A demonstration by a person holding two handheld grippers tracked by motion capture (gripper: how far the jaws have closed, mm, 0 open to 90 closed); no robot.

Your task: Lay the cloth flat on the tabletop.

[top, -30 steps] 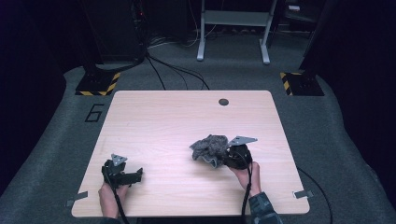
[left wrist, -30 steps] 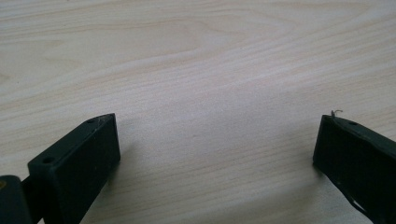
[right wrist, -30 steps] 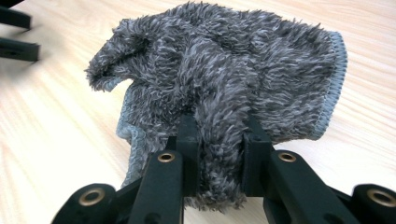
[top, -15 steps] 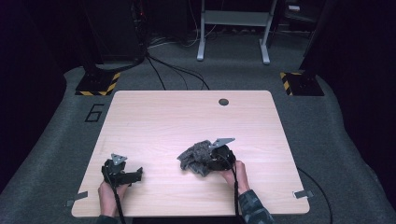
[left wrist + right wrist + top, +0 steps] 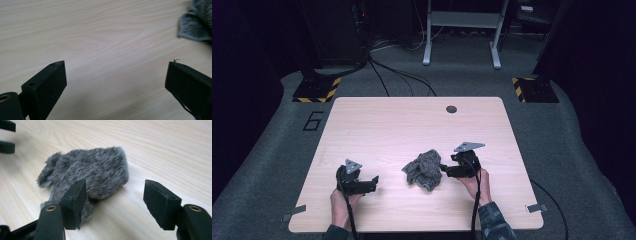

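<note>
Since the earlier frames the grey cloth (image 5: 423, 169) has been carried leftward toward the table's middle and let go; the right gripper (image 5: 444, 169) now sits just beside its right edge, jaws spread wide, nothing between them. Release appears deliberate, leaving the crumpled bundle between both tools. Nearest the person, the left gripper (image 5: 373, 183) rests low on the table (image 5: 412, 125), jaws wide and empty, pointed toward the cloth. Both hands stay at the near edge.

Pale wood-grain table (image 5: 377, 125), crumpled grey fuzzy cloth (image 5: 423, 170) lying near its front edge
</note>
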